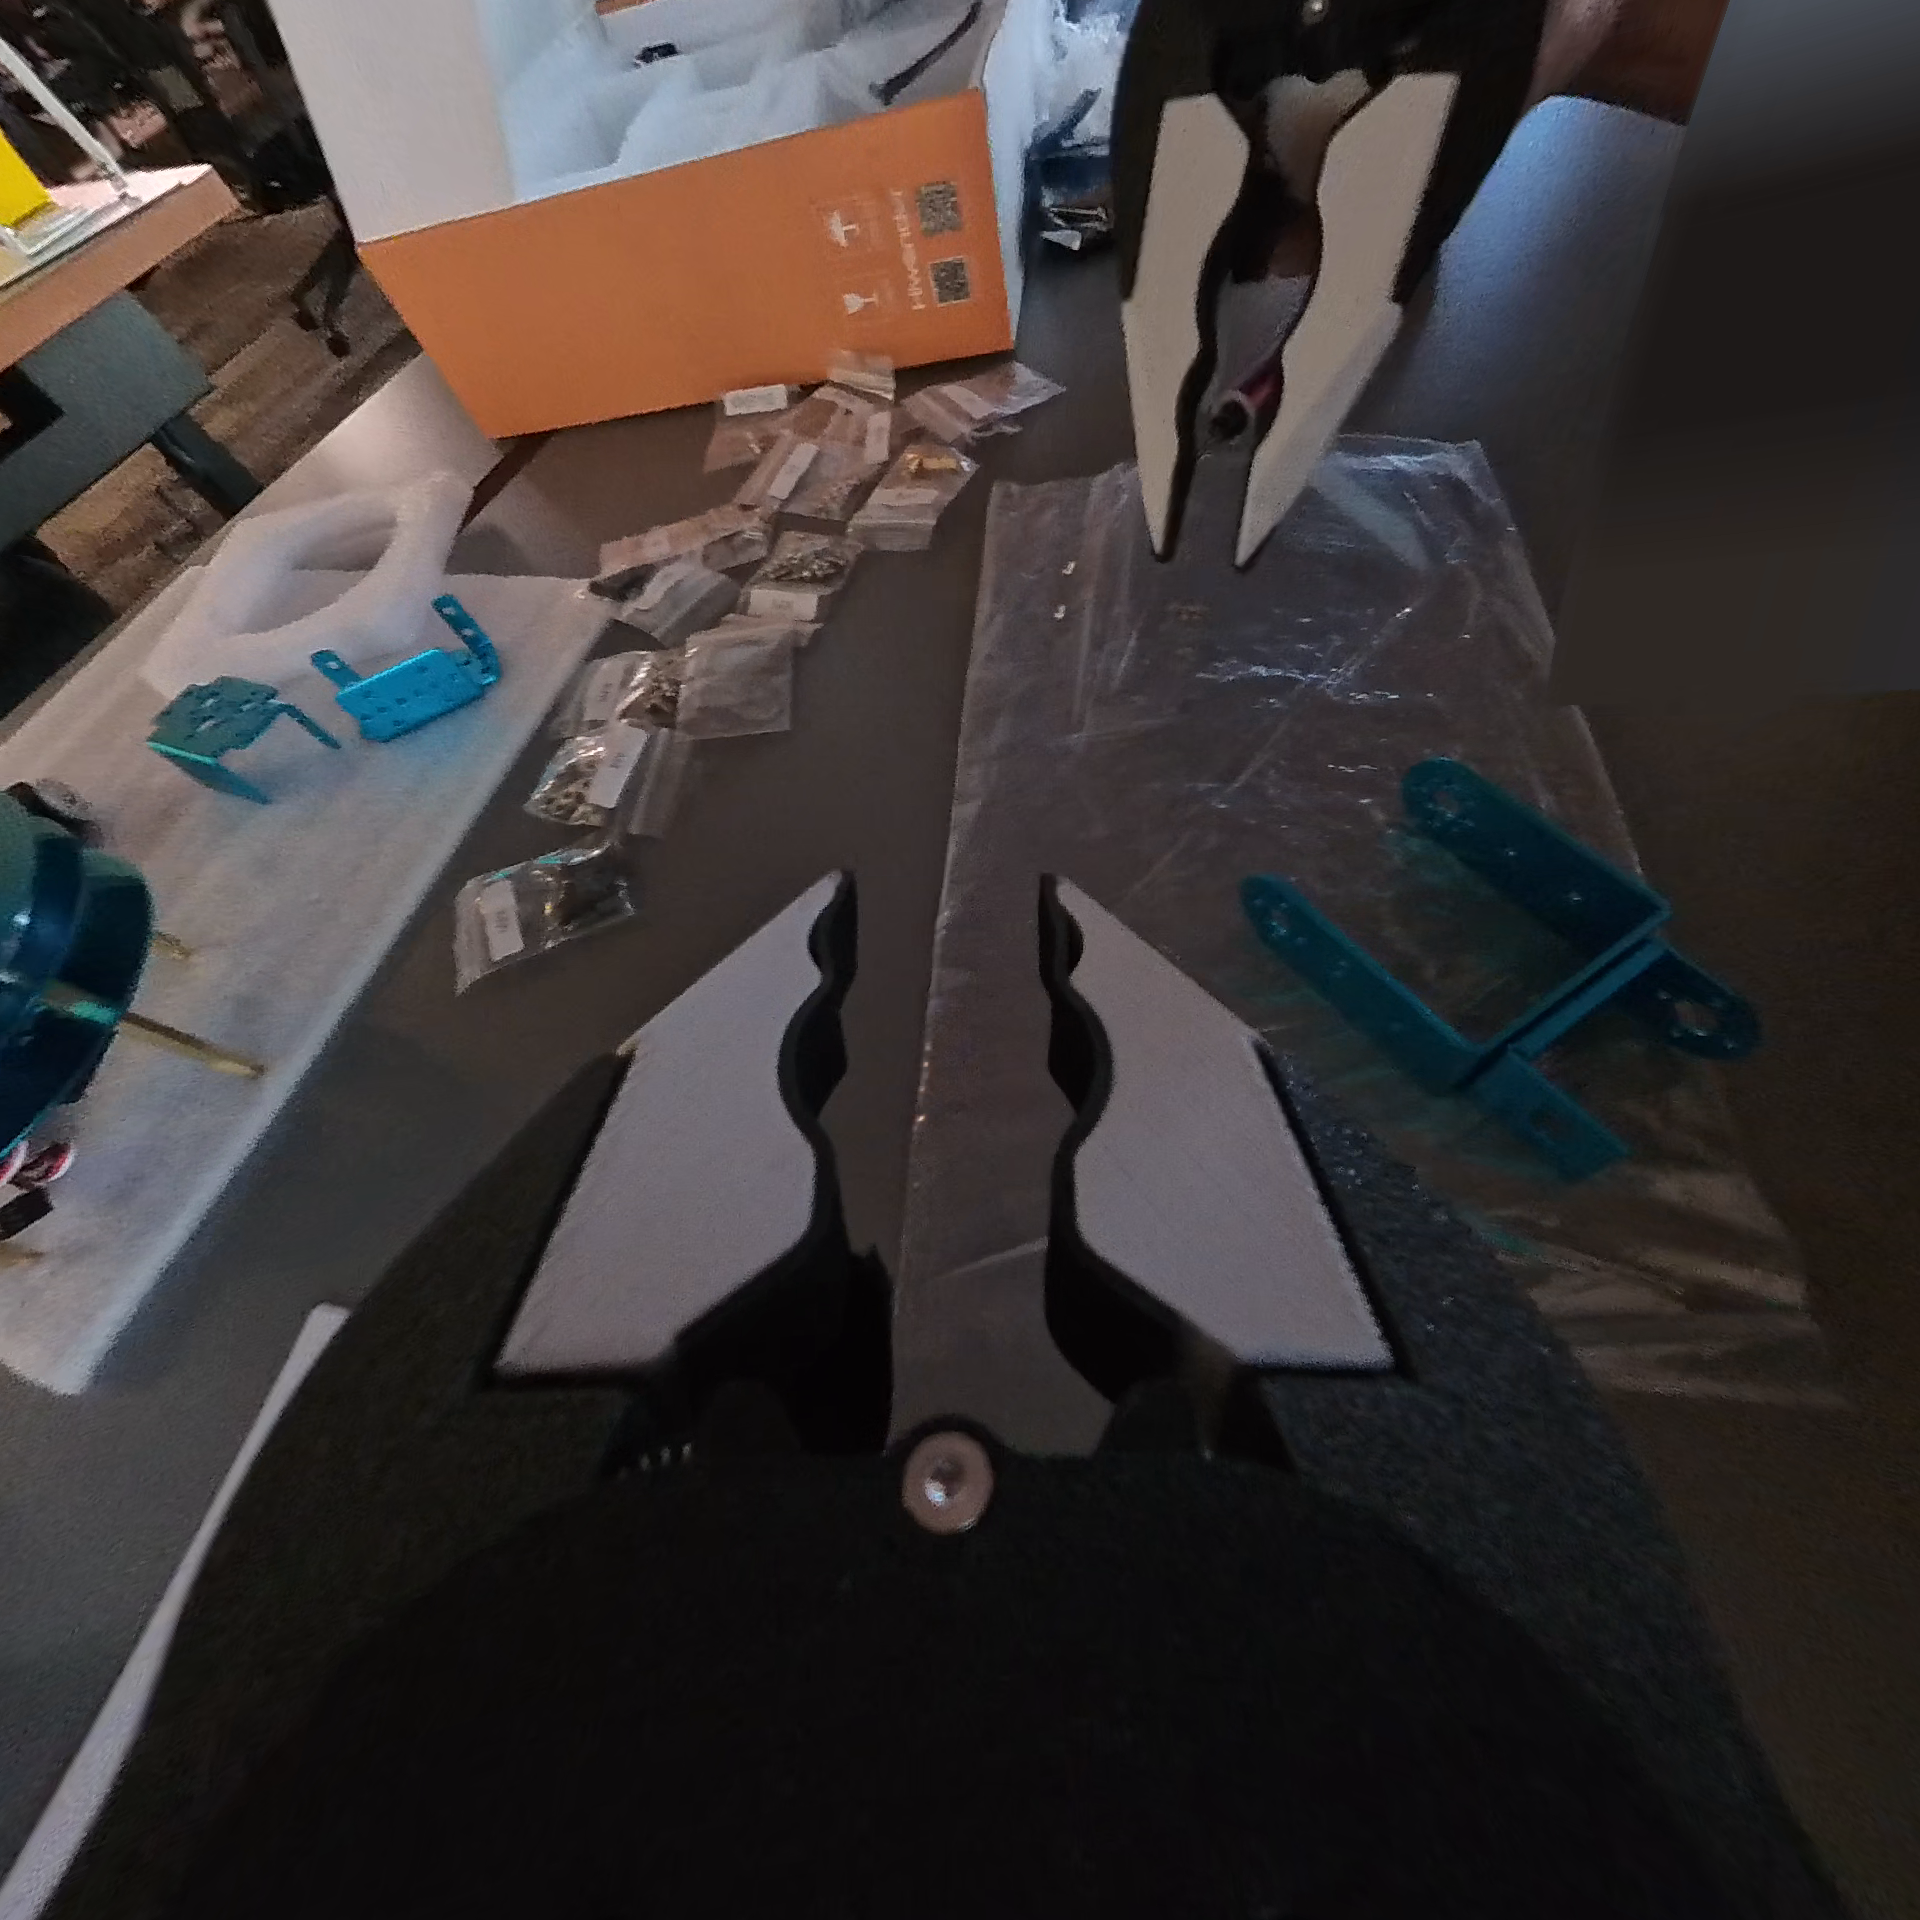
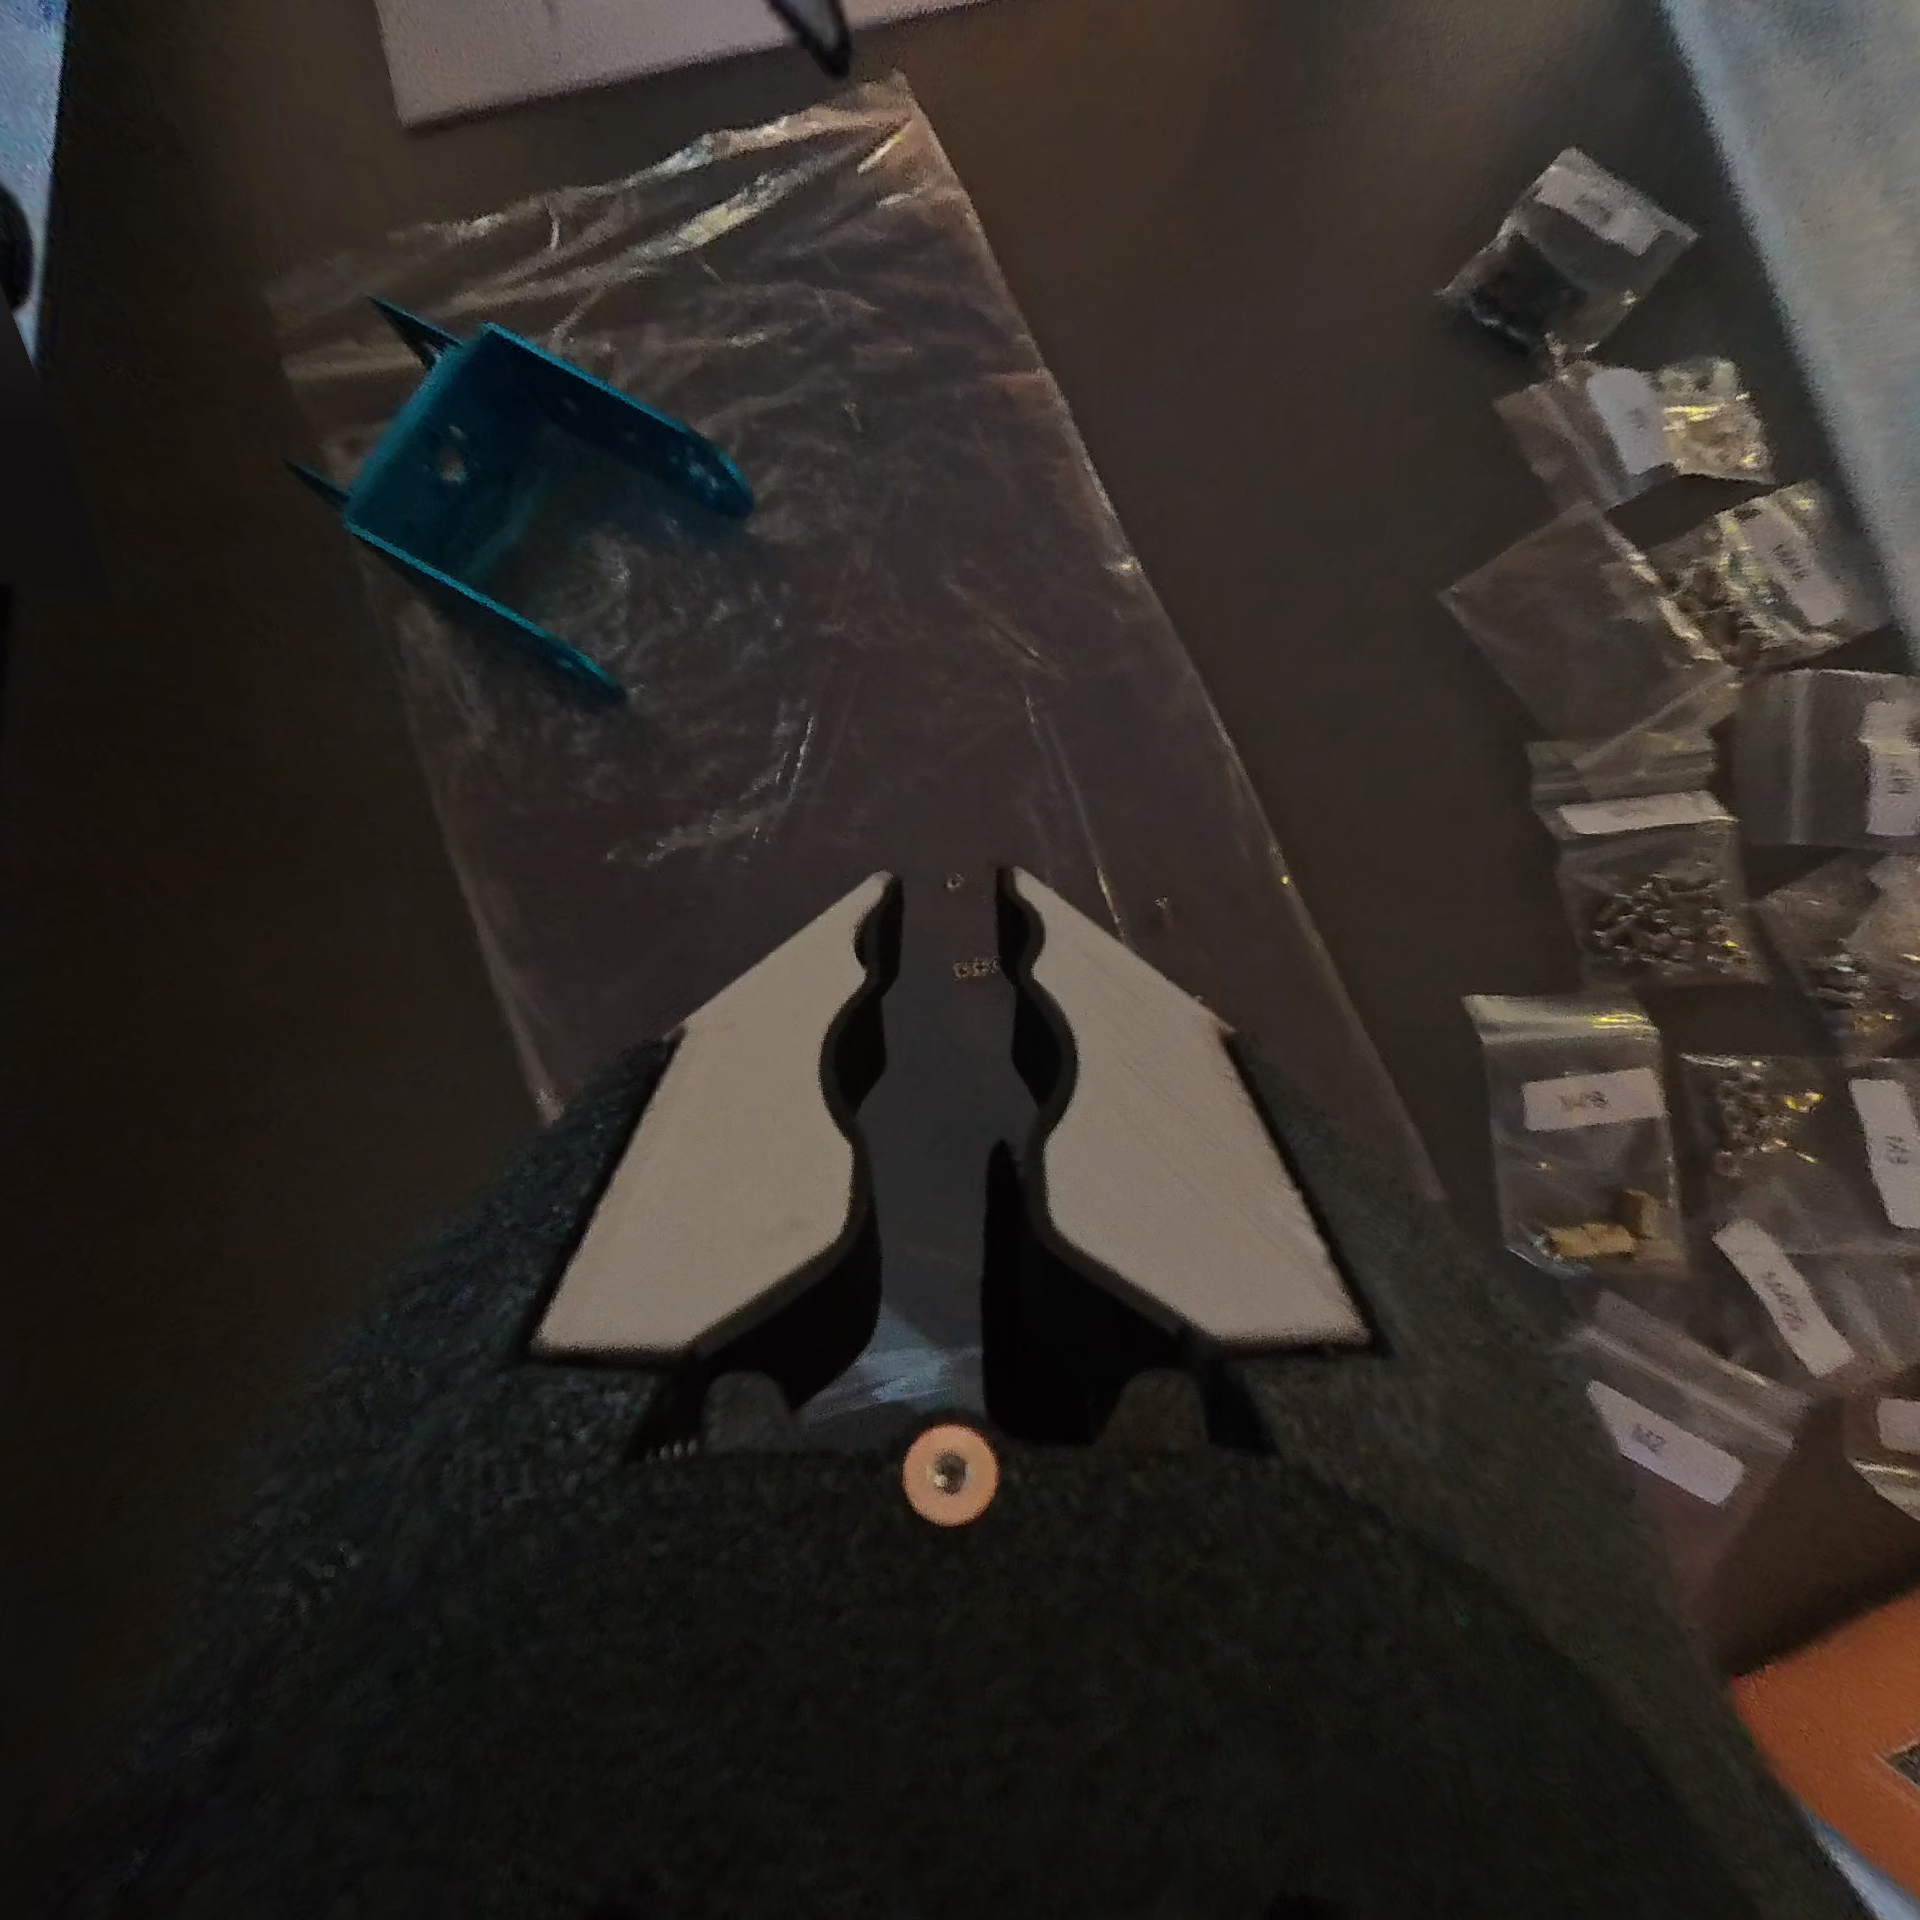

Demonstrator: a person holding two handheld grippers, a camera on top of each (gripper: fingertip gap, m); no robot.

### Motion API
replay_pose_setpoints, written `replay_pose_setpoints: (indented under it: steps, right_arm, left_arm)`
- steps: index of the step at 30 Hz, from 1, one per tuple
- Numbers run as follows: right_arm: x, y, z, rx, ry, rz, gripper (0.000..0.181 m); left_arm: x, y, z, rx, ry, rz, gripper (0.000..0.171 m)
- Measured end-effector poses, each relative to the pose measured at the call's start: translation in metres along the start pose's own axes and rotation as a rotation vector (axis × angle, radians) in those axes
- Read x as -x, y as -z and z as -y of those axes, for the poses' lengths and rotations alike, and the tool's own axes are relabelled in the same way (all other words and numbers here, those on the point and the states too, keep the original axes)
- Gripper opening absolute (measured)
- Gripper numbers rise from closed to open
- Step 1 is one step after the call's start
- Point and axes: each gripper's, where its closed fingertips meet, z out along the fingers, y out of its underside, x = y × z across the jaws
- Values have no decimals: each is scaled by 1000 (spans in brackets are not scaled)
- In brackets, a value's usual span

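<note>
My left gripper [image 1: 948, 894] is open and empty, low over the near edge of a clear plastic bag [image 1: 1247, 727] on a dark table. A teal metal U-bracket assembly [image 1: 1507, 987] lies on the bag to its right. My right gripper [image 1: 1207, 551] points down at the bag's far end, jaws a little apart and empty. In the right wrist view, the right gripper [image 2: 945, 883] hovers over tiny loose fasteners [image 2: 977, 966] lying on the bag [image 2: 831, 520]. The teal bracket [image 2: 488, 488] is farther off to the upper left.
Several small bags of hardware [image 1: 727, 623] [image 2: 1662, 831] lie beside the plastic bag. An open orange and white box [image 1: 675, 260] stands behind them. Two blue brackets [image 1: 416, 686] [image 1: 229, 738], white foam [image 1: 312, 561] and a teal round part [image 1: 52, 987] are at the left. My hands' fingertips stand some 15 centimeters from each other. The teal bracket [image 2: 488, 488] sits 11 centimeters or so from the ends of my left fingers.
</note>
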Motion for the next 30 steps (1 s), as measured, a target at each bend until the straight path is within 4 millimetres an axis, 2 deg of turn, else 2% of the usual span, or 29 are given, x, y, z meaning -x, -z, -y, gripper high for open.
replay_pose_setpoints:
  steps: [2, 7, 14, 16, 19, 21, 22, 24, 26, 30]
  right_arm:
    - [-3, 2, 7, -41, -47, 1, 14]
    - [-1, -11, -3, 55, -40, -1, 14]
    - [0, -16, -11, 148, -43, 14, 14]
    - [-6, -9, -18, 272, 24, -5, 13]
    - [-5, 1, -8, 384, 126, 78, 14]
    - [3, -3, -4, 440, 186, 188, 16]
    - [1, -8, -5, 461, 226, 192, 15]
    - [5, -15, -15, 519, 286, 237, 14]
    - [-2, -20, -21, 548, 352, 195, 11]
    - [2, -23, -17, 535, 389, 231, 10]
  left_arm:
    - [-6, -2, -1, -5, 18, -25, 34]
    - [-3, -7, -10, 18, 30, -18, 34]
    - [-7, -6, -11, 17, 105, -89, 34]
    - [-10, -5, -12, 14, 127, -107, 34]
    - [-9, 2, -13, -1, 118, -92, 34]
    - [-8, 8, -11, -19, 119, -77, 34]
    - [-7, 11, -9, -30, 131, -77, 34]
    - [-6, 15, -5, -45, 135, -78, 34]
    - [-7, 16, -8, -34, 128, -81, 34]
    - [-17, 13, -14, -12, 156, -133, 34]
